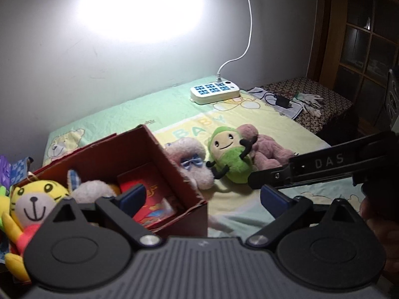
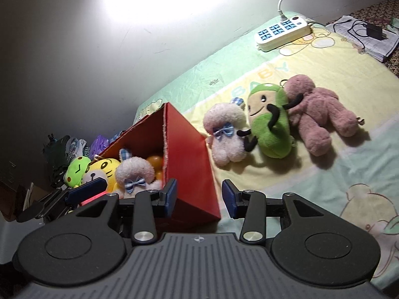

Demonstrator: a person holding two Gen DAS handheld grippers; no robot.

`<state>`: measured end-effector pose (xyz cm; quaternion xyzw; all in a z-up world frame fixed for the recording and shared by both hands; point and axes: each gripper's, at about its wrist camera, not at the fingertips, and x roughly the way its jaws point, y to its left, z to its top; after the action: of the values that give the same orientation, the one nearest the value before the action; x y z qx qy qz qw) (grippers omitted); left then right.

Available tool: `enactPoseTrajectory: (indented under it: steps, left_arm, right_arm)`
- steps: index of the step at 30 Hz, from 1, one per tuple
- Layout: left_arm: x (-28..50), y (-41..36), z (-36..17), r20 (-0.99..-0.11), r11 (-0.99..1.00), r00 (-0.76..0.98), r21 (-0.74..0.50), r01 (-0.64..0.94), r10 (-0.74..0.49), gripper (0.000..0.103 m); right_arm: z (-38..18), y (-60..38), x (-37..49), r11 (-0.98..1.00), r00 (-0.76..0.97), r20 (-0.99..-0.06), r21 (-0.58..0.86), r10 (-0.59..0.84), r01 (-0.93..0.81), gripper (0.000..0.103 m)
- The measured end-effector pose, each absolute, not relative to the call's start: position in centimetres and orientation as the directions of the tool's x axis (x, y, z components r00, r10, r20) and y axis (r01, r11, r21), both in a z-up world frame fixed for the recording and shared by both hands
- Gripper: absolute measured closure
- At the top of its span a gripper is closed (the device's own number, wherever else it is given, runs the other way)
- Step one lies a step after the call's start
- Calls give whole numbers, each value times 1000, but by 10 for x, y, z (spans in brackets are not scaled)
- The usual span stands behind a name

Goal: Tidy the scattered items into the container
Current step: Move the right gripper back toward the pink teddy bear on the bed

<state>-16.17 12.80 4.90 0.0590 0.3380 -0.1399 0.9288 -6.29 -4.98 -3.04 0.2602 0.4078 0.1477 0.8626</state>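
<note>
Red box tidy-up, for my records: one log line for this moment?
left tool open | right tool open | red box part-filled | three plush toys outside

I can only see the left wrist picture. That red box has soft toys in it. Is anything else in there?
Observer: Yes. The right wrist view shows orange balls in the red box, behind the white plush.
Operator: Does that white plush wear a bow like the one on the bed?
Observer: It does, a blue checked bow on its front.
Operator: And the black tool on my right, is it carrying anything?
Observer: No. The right gripper has its jaws apart with nothing between them.
</note>
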Motion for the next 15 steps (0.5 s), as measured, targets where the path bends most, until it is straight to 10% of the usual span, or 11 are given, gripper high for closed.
enactPoseTrajectory:
  steps: [15]
  left_arm:
    - [-110, 22, 6, -744, 920, 567, -167, 353, -353, 3]
  right_arm:
    - [-80, -157, -35, 831, 551, -711, 554, 437, 55, 59]
